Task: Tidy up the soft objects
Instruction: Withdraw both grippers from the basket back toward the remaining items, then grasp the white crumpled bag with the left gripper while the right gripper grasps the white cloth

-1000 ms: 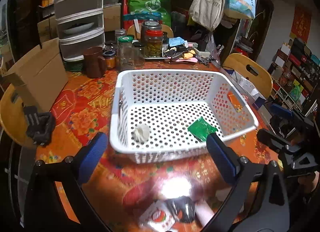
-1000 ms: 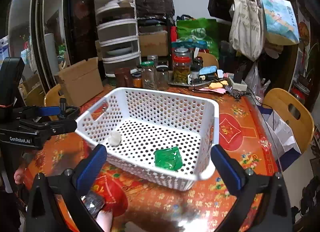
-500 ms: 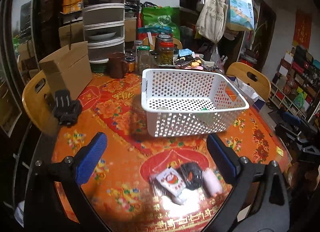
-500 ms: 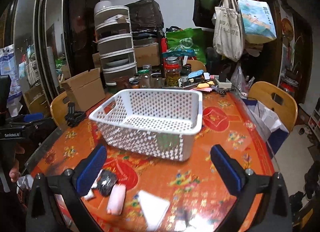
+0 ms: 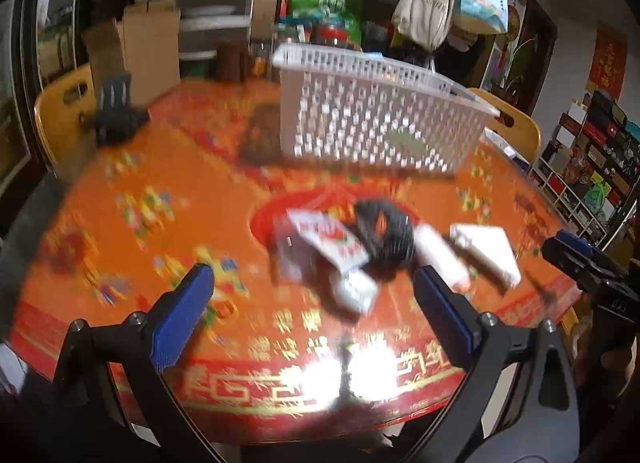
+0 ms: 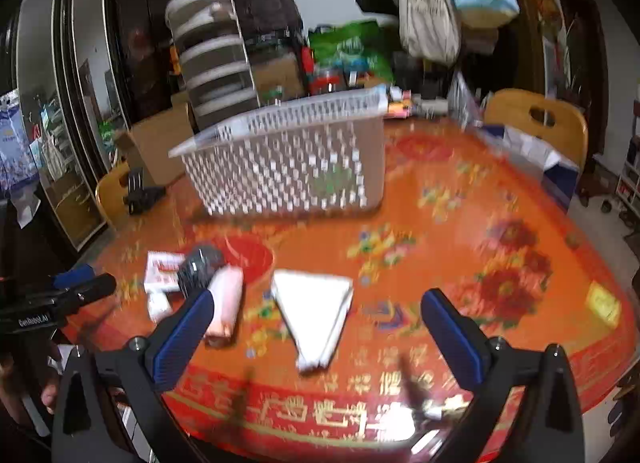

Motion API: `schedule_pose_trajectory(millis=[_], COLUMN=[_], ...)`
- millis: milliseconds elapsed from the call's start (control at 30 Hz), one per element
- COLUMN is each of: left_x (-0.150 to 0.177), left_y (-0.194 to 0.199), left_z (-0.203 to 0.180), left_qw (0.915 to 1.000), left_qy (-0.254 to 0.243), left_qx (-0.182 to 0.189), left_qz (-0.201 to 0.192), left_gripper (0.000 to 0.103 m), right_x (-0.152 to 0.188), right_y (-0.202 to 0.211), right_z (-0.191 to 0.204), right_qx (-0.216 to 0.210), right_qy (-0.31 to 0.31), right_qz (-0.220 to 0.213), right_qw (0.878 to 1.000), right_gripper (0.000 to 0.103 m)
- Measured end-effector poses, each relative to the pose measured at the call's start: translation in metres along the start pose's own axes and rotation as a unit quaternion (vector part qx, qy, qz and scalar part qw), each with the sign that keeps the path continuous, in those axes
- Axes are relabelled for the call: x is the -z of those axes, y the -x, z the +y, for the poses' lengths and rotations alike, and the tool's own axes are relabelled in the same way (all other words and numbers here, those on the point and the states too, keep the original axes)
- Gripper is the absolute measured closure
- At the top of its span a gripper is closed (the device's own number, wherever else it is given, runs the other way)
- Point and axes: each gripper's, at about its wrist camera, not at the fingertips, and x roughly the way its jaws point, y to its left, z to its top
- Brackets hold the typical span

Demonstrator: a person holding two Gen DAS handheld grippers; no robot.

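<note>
Soft things are lying in a loose row on the near part of the bench (image 6: 500,223): a red-and-white packet (image 5: 332,241), a black pouch (image 5: 386,231) touching it, a pink roll (image 6: 225,305) just beside the pouch, and a folded white cloth (image 6: 316,313) a little apart from the roll. Both views are blurring. Behind them the basket (image 6: 288,167) is sitting on the bench, with something green (image 6: 334,181) showing through its perforated wall. The left gripper (image 5: 312,309) is hovering above the bench near the packet with its jaws wide apart and nothing between them. The right gripper (image 6: 318,329) is hanging over the cloth, jaws likewise spread apart and holding nothing.
</note>
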Motion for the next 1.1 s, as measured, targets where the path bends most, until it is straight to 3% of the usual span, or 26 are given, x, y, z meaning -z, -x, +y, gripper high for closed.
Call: schedule_pose_trajectory(millis=[133, 200, 300, 567, 867, 1100], left_x=[0.016, 0.019, 0.02, 0.019, 0.019, 0.022], left_y=[-0.019, -0.025, -0.034, -0.051, -0.054, -0.052], left_z=[-0.002, -0.005, -0.012, -0.023, -0.024, -0.025], left_qw=[0.9999, 1.0, 0.9998, 0.9995, 0.999, 0.9987], left_qy=[0.007, 0.004, -0.01, -0.023, -0.028, -0.04], left_qx=[-0.003, -0.005, -0.015, -0.019, -0.034, -0.032], left_qz=[0.007, 0.007, 0.009, 0.014, 0.003, -0.005], left_gripper=[0.004, 0.006, 0.008, 0.026, 0.045, 0.069], right_x=[0.017, 0.021, 0.026, 0.032, 0.033, 0.034], right_y=[-0.009, -0.011, -0.015, -0.02, -0.032, -0.038], right_z=[0.001, 0.002, 0.0, 0.002, 0.012, 0.017], right_qx=[0.014, 0.021, 0.01, 0.02, 0.029, 0.036], right_qy=[0.013, 0.019, 0.015, 0.024, 0.049, 0.061], right_qz=[0.007, 0.007, 0.012, 0.012, 0.021, 0.025], right_qw=[1.0, 1.0, 1.0, 0.999, 0.998, 0.997], right_gripper=[0.013, 0.014, 0.021, 0.027, 0.043, 0.056])
